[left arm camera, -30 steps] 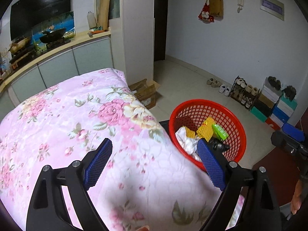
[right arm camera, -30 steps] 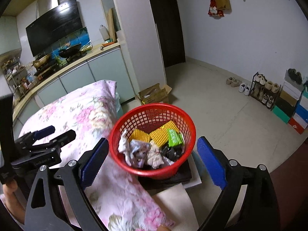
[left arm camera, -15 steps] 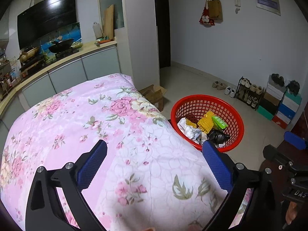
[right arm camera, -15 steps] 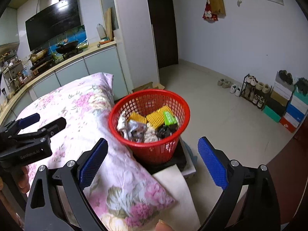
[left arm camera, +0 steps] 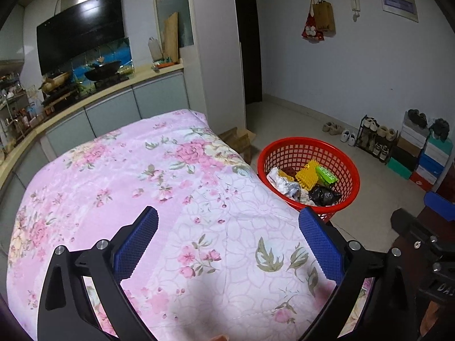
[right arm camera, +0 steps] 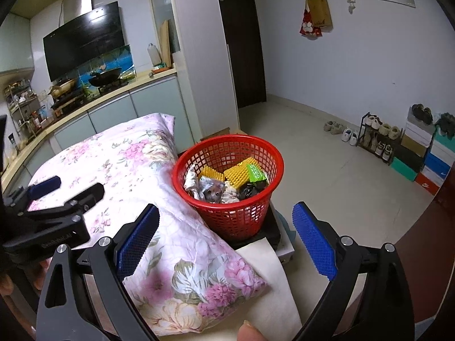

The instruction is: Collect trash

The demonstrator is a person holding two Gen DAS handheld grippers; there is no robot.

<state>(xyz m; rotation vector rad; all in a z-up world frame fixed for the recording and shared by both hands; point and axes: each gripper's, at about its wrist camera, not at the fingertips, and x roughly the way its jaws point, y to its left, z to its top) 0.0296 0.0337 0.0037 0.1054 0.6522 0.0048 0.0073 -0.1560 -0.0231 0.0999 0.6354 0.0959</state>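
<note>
A red mesh basket (right arm camera: 236, 213) (left arm camera: 345, 164) stands on a dark block beside the pink floral quilt (left arm camera: 128, 176) (right arm camera: 119, 164). It holds crumpled paper, yellow spiky pieces (right arm camera: 237, 173), a green packet (right arm camera: 256, 172) and a black bag (left arm camera: 324, 194). My left gripper (left arm camera: 227, 241) hangs open over the quilt's near part, nothing between its blue pads. My right gripper (right arm camera: 224, 238) is open too, just short of the basket, with nothing in it. The left gripper (right arm camera: 51, 196) also shows at the left of the right wrist view.
A kitchen counter (left arm camera: 85, 99) with a wok runs behind the quilt. A cardboard box (left arm camera: 239, 139) lies on the floor by the white pillar. Shoe rack (left arm camera: 375, 139) and stacked shoe boxes (left arm camera: 426, 159) line the right wall. White paper (right arm camera: 270, 278) lies under the quilt's corner.
Both grippers have pulled back from the basket, so it looks smaller and farther. The left jaws stand slightly wider than a second ago.
</note>
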